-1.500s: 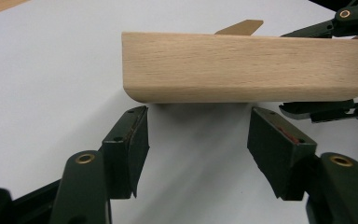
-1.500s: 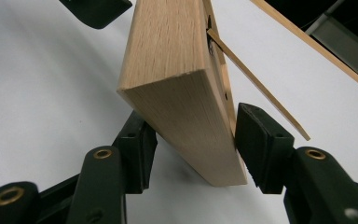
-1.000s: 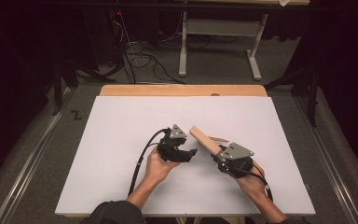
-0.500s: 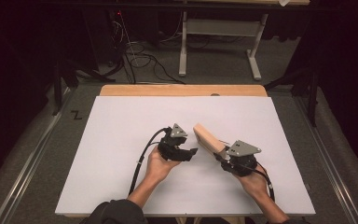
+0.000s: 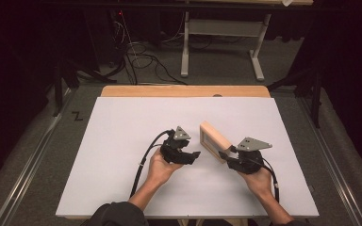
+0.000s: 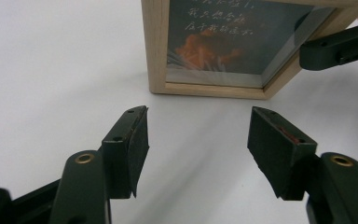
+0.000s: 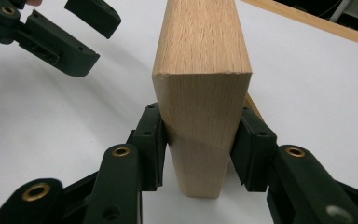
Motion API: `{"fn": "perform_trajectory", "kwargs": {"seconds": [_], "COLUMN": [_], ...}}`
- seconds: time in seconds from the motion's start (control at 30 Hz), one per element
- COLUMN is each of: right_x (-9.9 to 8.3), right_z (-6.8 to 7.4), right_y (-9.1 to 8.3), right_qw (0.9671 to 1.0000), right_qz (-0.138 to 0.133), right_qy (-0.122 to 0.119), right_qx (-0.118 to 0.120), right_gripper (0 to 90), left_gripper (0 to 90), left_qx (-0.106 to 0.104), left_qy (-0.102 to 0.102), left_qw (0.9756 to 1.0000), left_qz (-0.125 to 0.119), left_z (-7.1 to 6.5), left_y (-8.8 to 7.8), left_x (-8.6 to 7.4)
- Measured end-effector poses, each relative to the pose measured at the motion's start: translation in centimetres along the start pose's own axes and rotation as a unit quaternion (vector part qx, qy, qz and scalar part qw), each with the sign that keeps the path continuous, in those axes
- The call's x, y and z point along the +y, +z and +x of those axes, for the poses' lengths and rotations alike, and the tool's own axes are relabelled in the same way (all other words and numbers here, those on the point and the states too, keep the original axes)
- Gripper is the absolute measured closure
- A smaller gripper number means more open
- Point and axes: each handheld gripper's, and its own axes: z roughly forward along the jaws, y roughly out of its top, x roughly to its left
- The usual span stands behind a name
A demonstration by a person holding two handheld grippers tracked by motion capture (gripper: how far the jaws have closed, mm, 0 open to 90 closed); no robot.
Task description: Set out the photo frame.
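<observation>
A light wooden picture frame (image 5: 214, 140) stands on edge on the white table top (image 5: 122, 141), its glass face with an orange picture (image 6: 214, 44) turned toward my left gripper. My right gripper (image 7: 200, 135) is shut on the wooden frame (image 7: 200, 93), one jaw on each broad side of its near end. In the high view that right gripper (image 5: 227, 155) sits at the frame's near right corner. My left gripper (image 6: 198, 133) is open, its jaws wide apart and empty, a short way in front of the glass. From above, the left gripper (image 5: 194, 155) lies just left of the frame.
A bare wooden strip (image 5: 184, 91) runs along the table's far edge. Beyond it stand a white metal stand (image 5: 219, 42) and loose cables (image 5: 141, 56) on the grey floor. A dark post (image 5: 316, 94) stands off the table's right far corner.
The frame has been tipped from lying slanted to standing on edge, and my right gripper has moved right and nearer with it. The left gripper has stayed where it was.
</observation>
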Motion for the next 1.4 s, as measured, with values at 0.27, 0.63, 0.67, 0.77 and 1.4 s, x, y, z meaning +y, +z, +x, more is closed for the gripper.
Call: {"fn": "perform_trajectory", "kwargs": {"seconds": [0.27,0.63,0.67,0.77,1.4], "right_x": [-0.2,-0.3,-0.3,-0.2,-0.3], "right_z": [-0.9,-1.1,-1.0,-0.8,0.1], "right_y": [0.0,0.0,0.0,0.1,1.0], "right_qw": [0.9991,0.9982,0.9985,0.9989,0.9984], "right_qz": [-0.006,-0.007,-0.006,-0.008,-0.007], "right_qy": [0.039,0.056,0.051,0.045,0.045], "right_qx": [0.018,0.02,0.016,0.006,-0.032], "right_gripper": [59.5,58.4,57.7,53.3,60.7], "left_gripper": [38.1,37.4,37.4,37.4,37.4], "left_qx": [-0.004,-0.015,-0.016,-0.016,-0.01], "left_qy": [0.001,0.004,0.003,0.001,-0.008], "left_qw": [1.0,0.9998,0.9998,0.9998,0.9999], "left_qz": [0.007,0.011,0.011,0.012,0.011], "left_z": [-0.1,-0.8,-0.8,-0.7,-0.3], "left_y": [-0.2,-0.4,-0.4,-0.3,-0.1], "left_x": [-0.5,-0.9,-0.9,-1.1,-1.3]}}
